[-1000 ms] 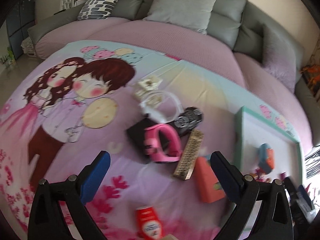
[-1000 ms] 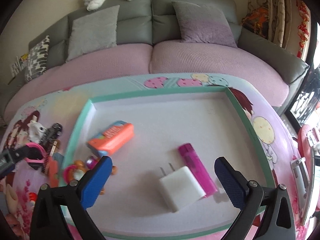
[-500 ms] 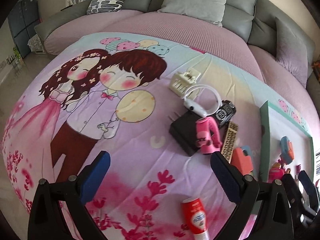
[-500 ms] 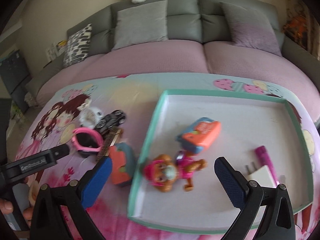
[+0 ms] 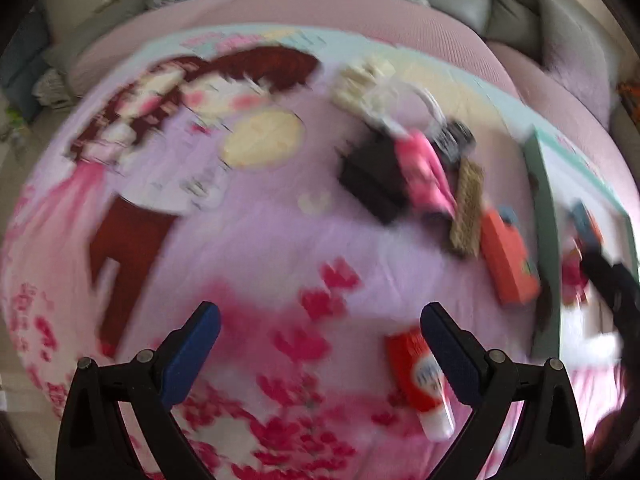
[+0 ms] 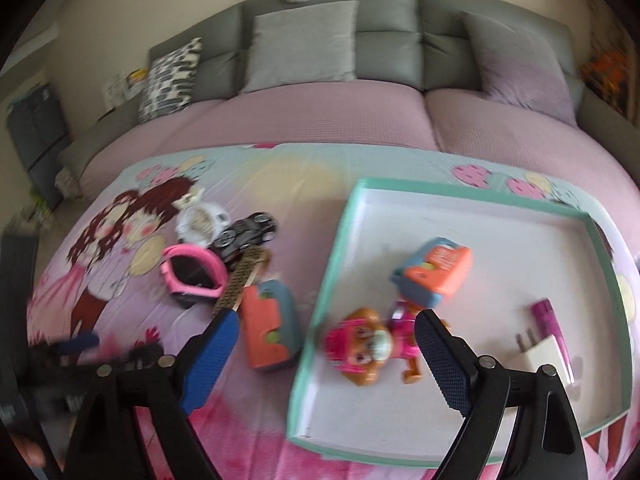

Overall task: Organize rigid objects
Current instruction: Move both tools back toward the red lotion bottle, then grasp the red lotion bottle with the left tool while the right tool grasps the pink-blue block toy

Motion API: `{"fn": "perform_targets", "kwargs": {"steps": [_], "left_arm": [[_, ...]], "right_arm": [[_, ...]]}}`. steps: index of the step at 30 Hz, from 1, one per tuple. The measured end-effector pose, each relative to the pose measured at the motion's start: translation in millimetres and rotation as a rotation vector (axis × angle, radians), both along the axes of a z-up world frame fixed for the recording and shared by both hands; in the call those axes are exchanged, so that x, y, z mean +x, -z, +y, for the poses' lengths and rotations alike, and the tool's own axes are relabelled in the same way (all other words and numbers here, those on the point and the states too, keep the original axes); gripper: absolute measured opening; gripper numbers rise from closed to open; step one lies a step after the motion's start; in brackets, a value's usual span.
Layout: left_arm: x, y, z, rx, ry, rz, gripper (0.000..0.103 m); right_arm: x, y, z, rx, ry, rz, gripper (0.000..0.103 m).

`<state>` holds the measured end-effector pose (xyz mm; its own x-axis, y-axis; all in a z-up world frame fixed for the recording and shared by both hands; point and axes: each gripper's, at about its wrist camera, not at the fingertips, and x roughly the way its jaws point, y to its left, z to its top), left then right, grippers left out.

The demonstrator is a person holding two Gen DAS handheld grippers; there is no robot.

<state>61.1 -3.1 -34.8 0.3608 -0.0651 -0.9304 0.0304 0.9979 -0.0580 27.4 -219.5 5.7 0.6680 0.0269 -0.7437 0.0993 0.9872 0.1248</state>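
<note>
My right gripper (image 6: 324, 340) hovers over the left rim of the teal tray (image 6: 332, 256); its jaws are closing and press on nothing, with a pup figure (image 6: 368, 348) below them. The tray also holds an orange-blue toy (image 6: 436, 272), a white charger (image 6: 540, 356) and a magenta tube (image 6: 550, 320). On the cloth lie an orange-blue block (image 6: 270, 328), a brown strip (image 6: 244, 276), a pink watch (image 6: 192, 272), a black toy car (image 6: 248, 232) and a white watch (image 6: 202, 222). My left gripper (image 5: 320, 328) is open and empty above the cloth, a red tube (image 5: 420, 380) by its right finger.
A cartoon-print cloth (image 5: 248, 240) covers the table. A black box (image 5: 376, 176) sits under the pink watch. Behind the table stands a grey sofa (image 6: 384, 44) with cushions and a plush animal on top. The left wrist view is blurred.
The right view swung left from the charger to the tray's left edge, then held, and its jaws narrowed slightly. The left gripper sank toward the cloth; the red tube now lies beside its right finger.
</note>
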Motion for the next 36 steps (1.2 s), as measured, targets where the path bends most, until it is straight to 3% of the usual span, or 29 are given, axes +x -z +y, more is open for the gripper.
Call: {"fn": "perform_targets", "kwargs": {"steps": [2, 7, 12, 19, 24, 29, 34, 36], "left_arm": [[-5.2, 6.2, -7.7, -0.033, 0.045, 0.031, 0.1], [-17.7, 10.3, -30.2, 0.096, 0.121, 0.021, 0.1], [-24.1, 10.9, -26.8, 0.116, 0.112, 0.02, 0.096], [-30.6, 1.4, -23.0, 0.079, 0.152, -0.008, 0.029], [-31.0, 2.7, -23.1, 0.082, 0.159, -0.037, 0.028], [-11.9, -1.5, -11.3, 0.096, 0.06, -0.038, 0.028], [11.2, -2.8, 4.0, 0.095, -0.005, -0.027, 0.028], [13.6, -0.1, 11.4, 0.088, -0.016, -0.033, 0.028]], "right_arm": [[1.2, 0.4, -7.3, 0.022, 0.028, 0.004, 0.091], [-0.9, -1.1, -13.8, 0.038, 0.045, 0.001, 0.091], [-1.0, -0.9, -11.0, 0.035, 0.03, -0.001, 0.091], [3.2, -0.7, 0.3, 0.027, -0.012, -0.012, 0.091], [6.7, -4.1, 18.6, -0.014, -0.071, -0.04, 0.091], [14.1, -2.8, 44.0, -0.023, -0.162, -0.052, 0.091], [23.2, 8.2, 63.5, -0.012, -0.216, -0.021, 0.081], [25.7, 13.6, 70.1, -0.03, -0.225, -0.001, 0.073]]}}
